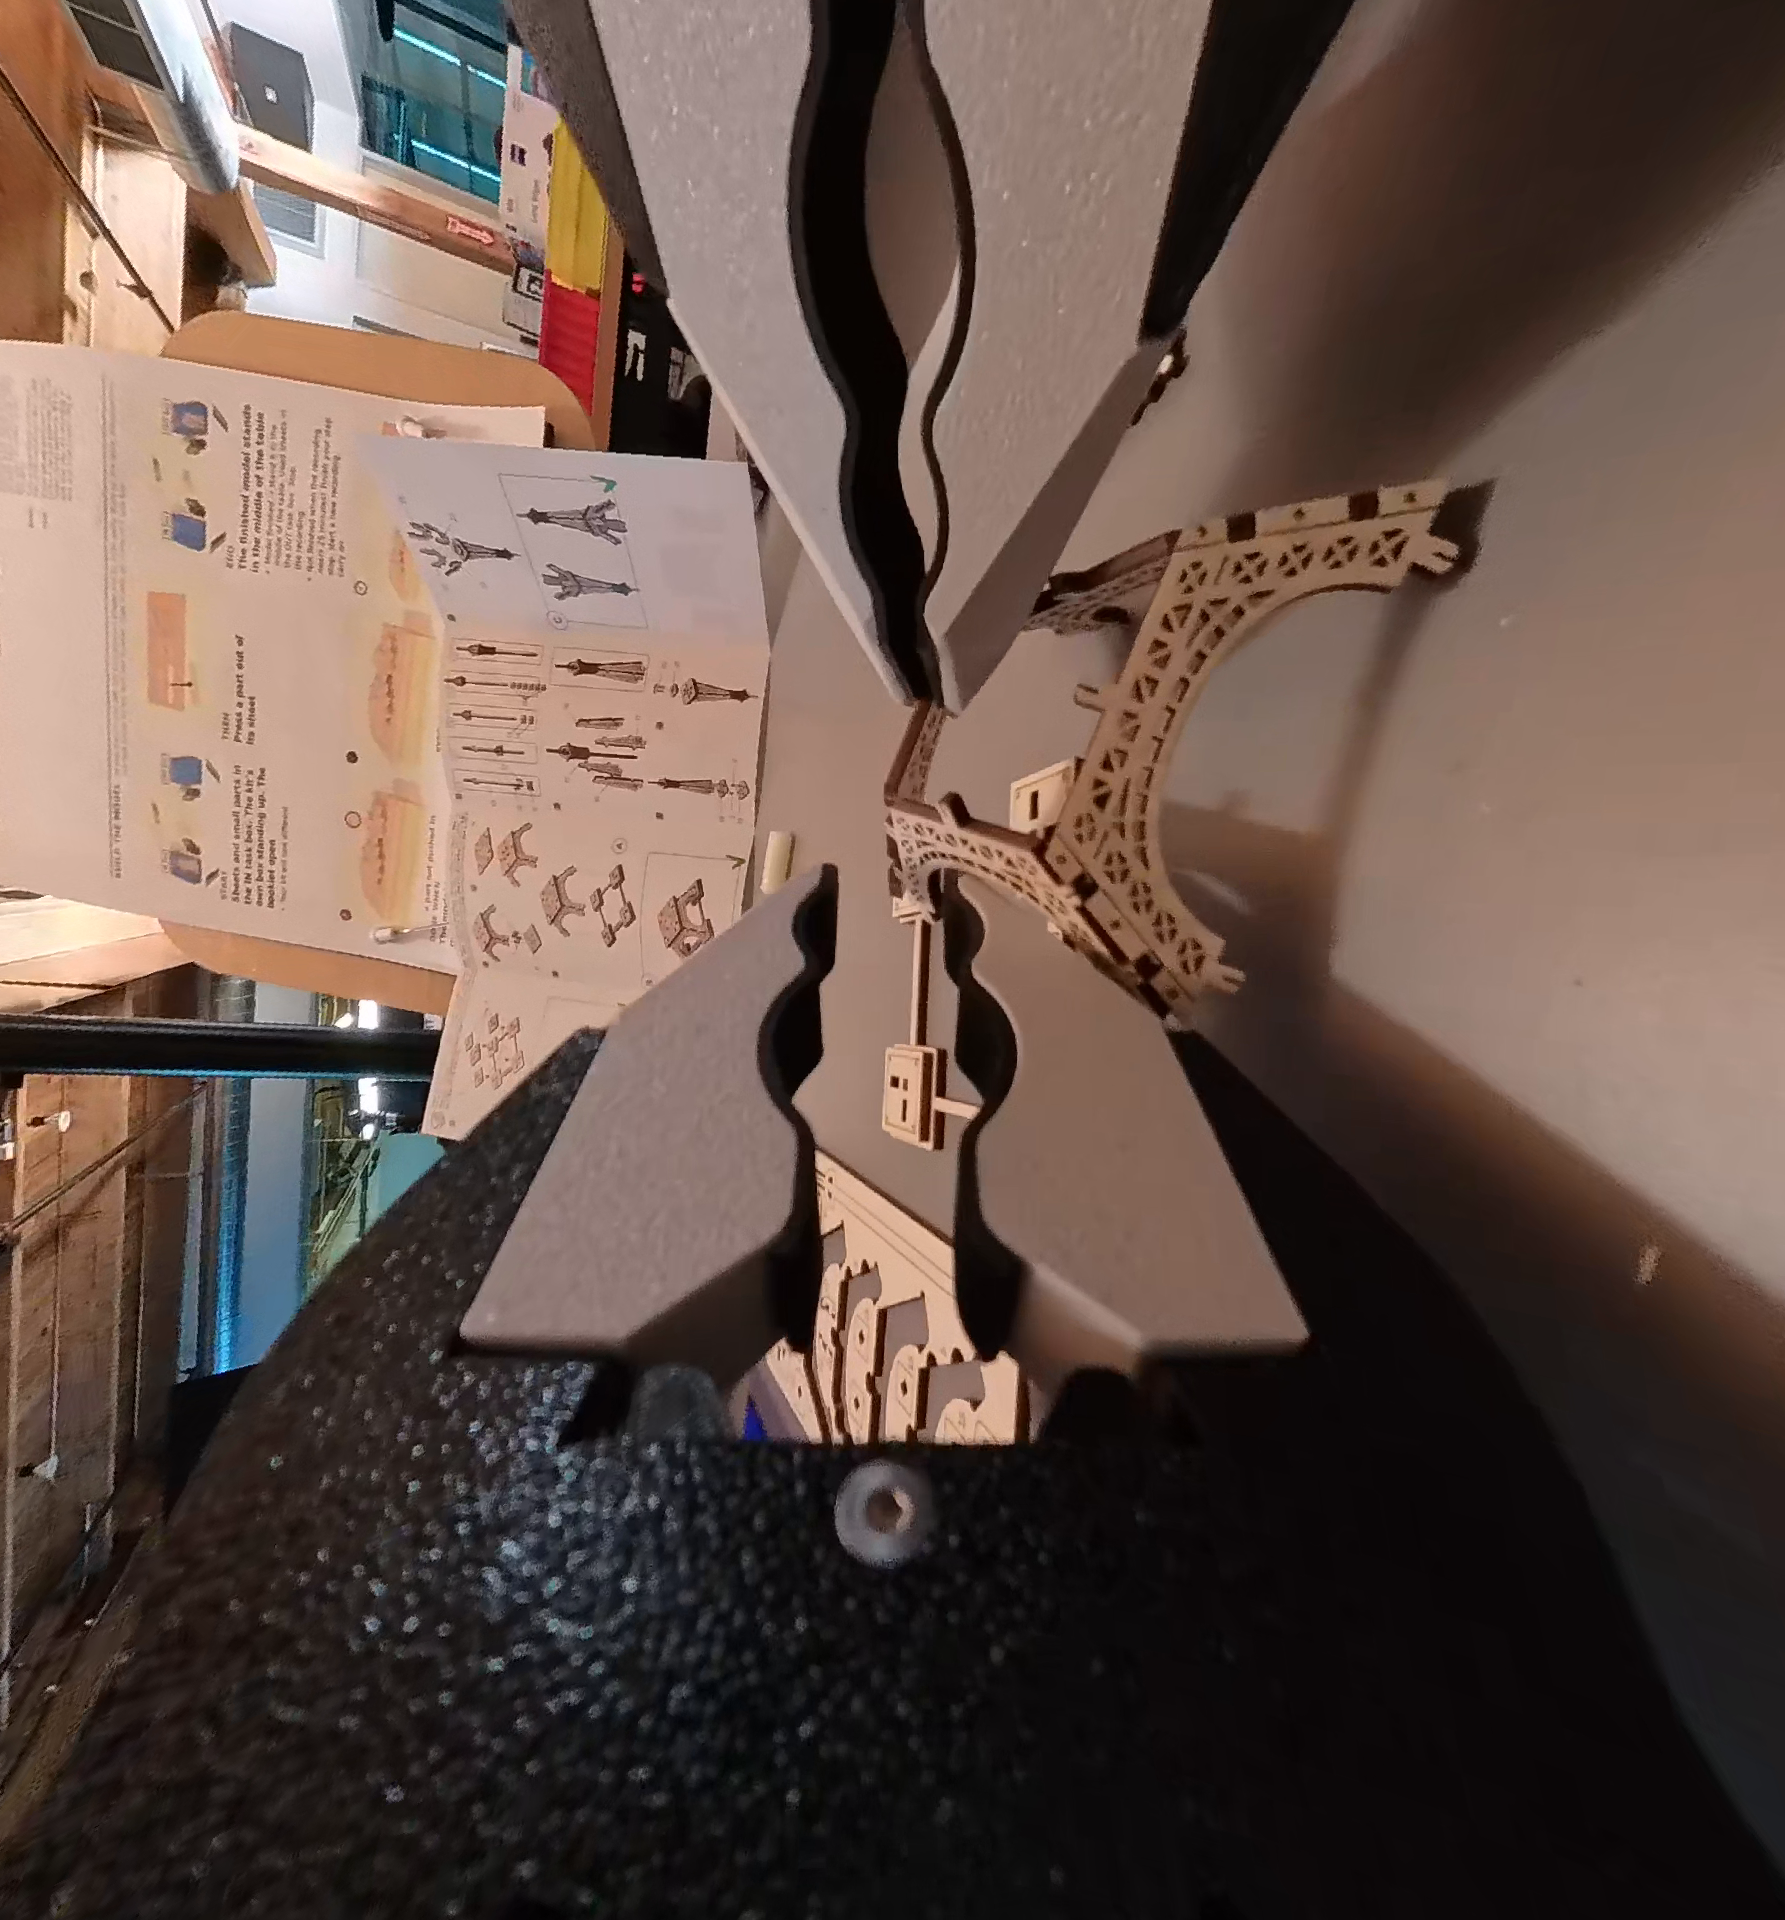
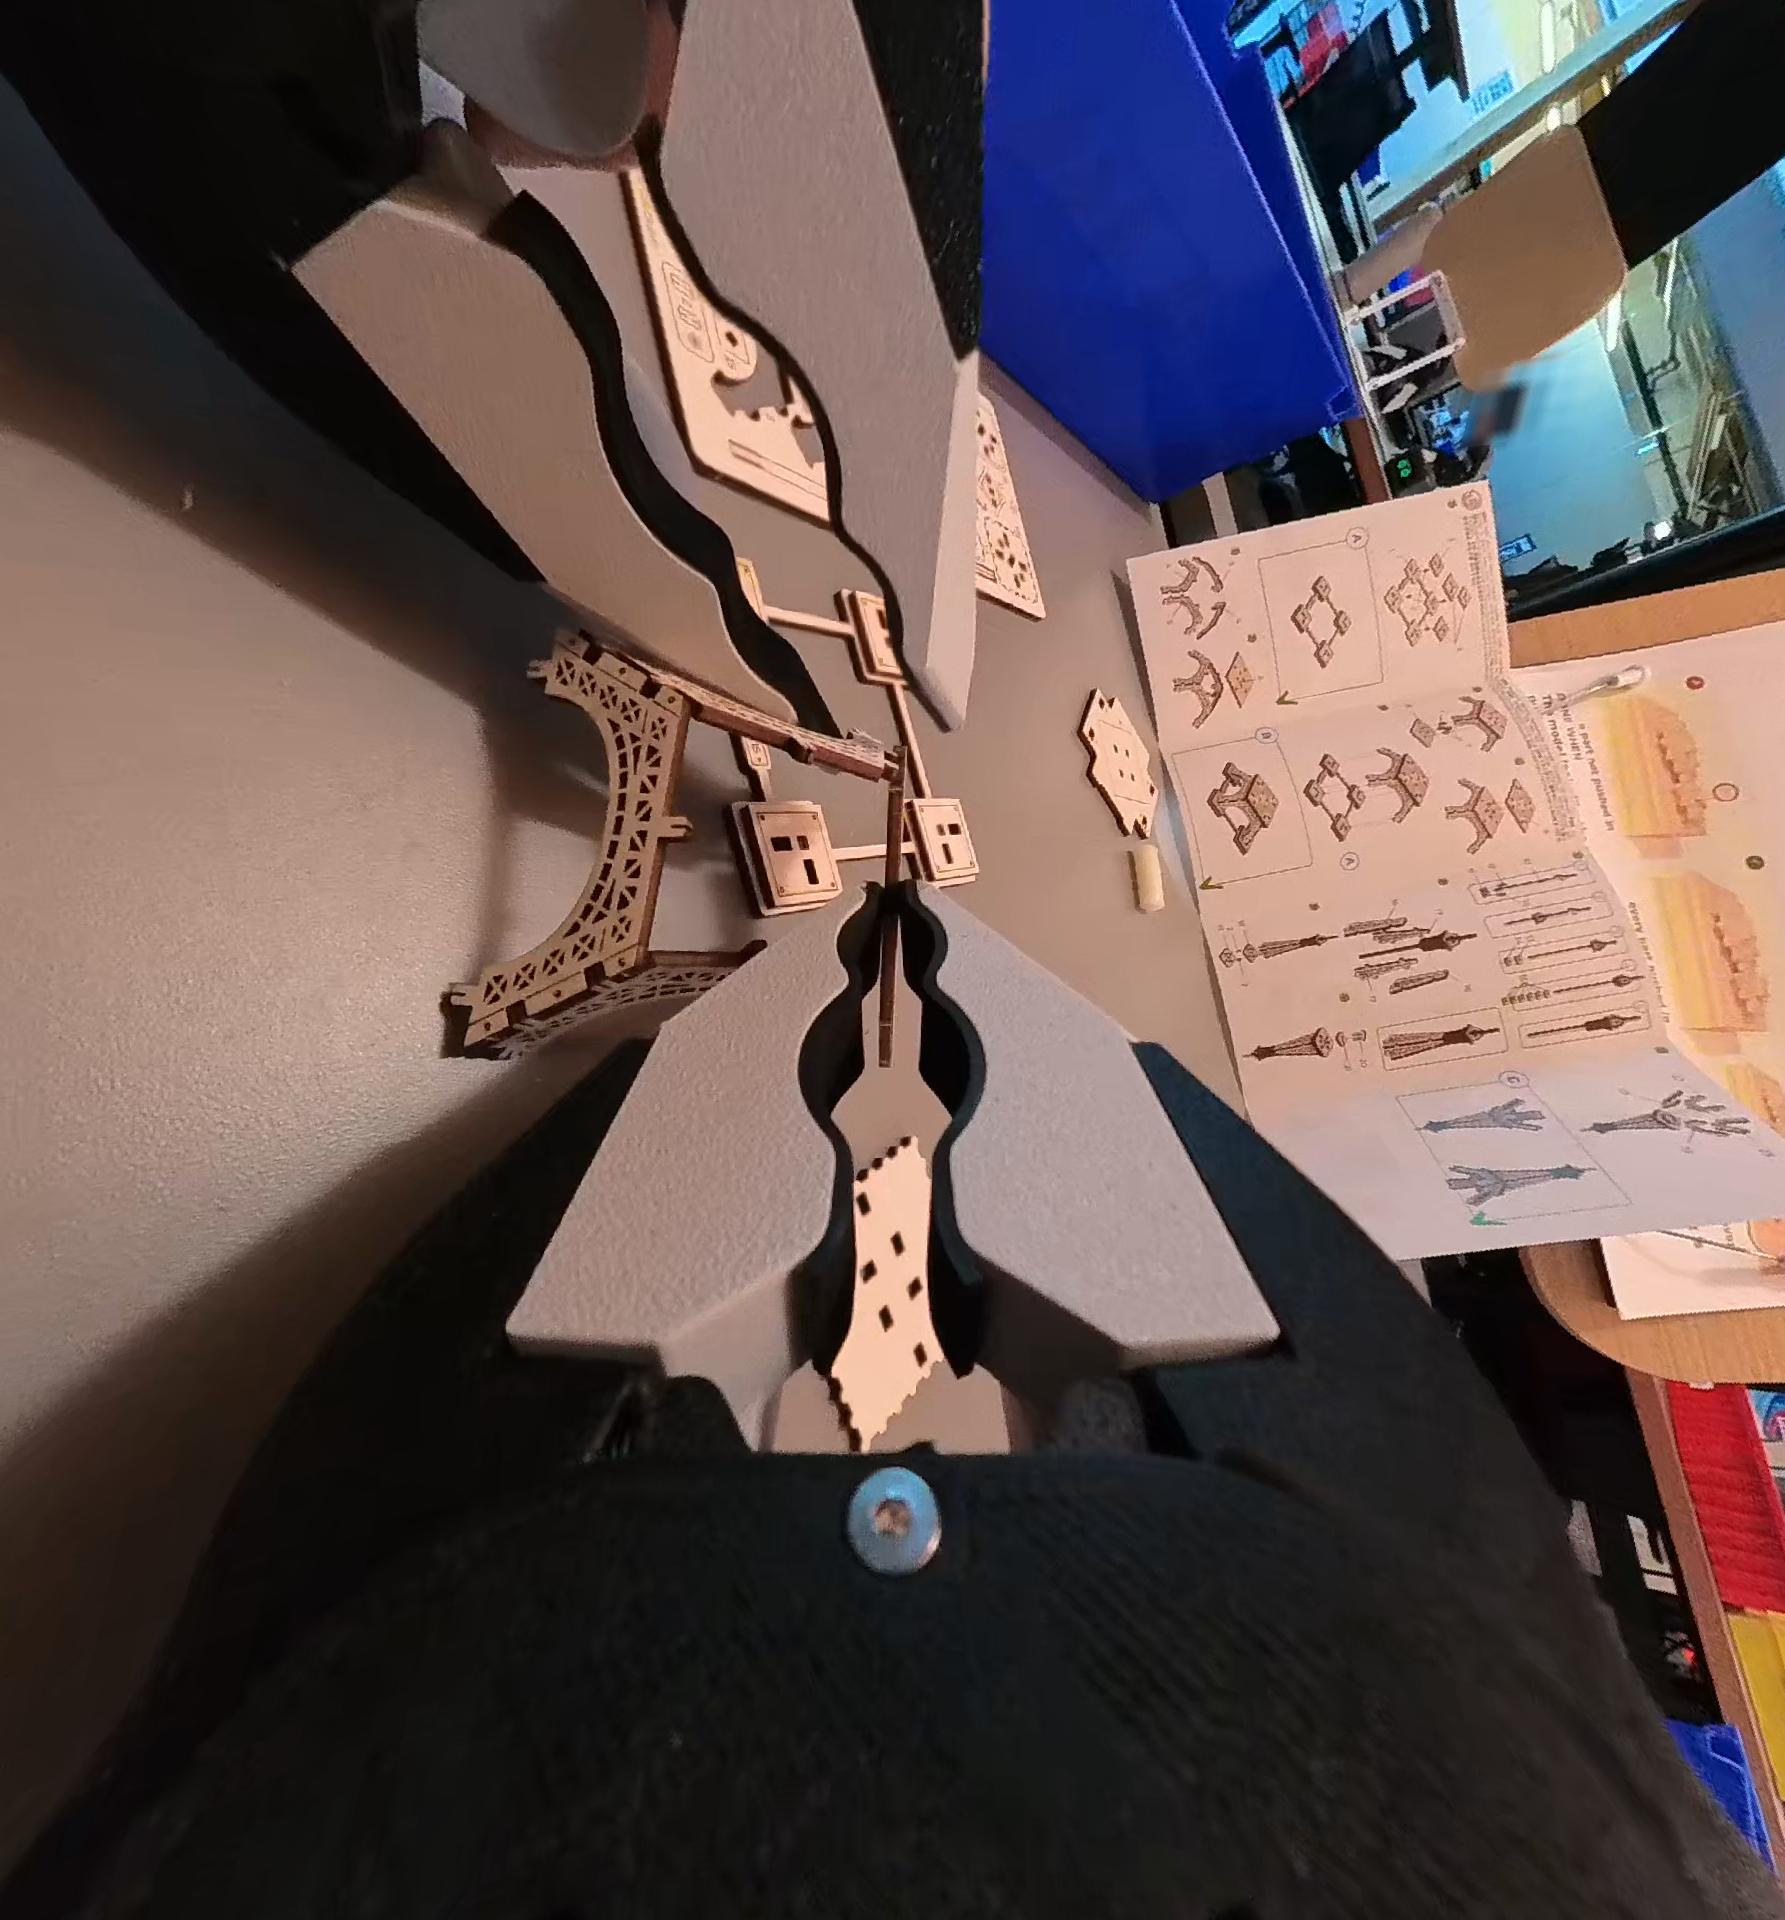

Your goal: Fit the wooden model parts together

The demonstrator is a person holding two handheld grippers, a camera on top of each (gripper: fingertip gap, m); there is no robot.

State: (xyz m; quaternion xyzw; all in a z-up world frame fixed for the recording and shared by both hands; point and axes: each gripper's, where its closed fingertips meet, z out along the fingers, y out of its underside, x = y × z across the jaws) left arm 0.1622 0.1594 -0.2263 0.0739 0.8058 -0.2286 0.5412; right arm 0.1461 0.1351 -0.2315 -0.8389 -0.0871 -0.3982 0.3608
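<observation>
A partly built wooden lattice tower base (image 1: pixel 1148 769) with arched legs stands on the grey table (image 1: pixel 1594 935); it also shows in the right wrist view (image 2: pixel 618 831). My right gripper (image 2: pixel 886 896) is shut on a thin lattice arch piece (image 2: pixel 884 997), seen edge-on, whose far end meets the base's corner. In the left wrist view it comes down from the top (image 1: pixel 929 694). My left gripper (image 1: pixel 888 899) is open, its jaws either side of that corner, above a flat frame of small squares (image 1: pixel 914 1101). In the right wrist view the left gripper (image 2: pixel 883 722) reaches in from the top.
A folded instruction booklet (image 2: pixel 1387 883) and a larger sheet (image 1: pixel 140 623) on cardboard lie beyond. A blue bin (image 2: pixel 1127 260), punched part sheets (image 2: pixel 742 416), a hexagonal plate (image 2: pixel 1116 764), a perforated plate (image 2: pixel 883 1299) and a small white cylinder (image 2: pixel 1146 878) lie around. Only a small space, under 4 cm, lies between the two pairs of fingers.
</observation>
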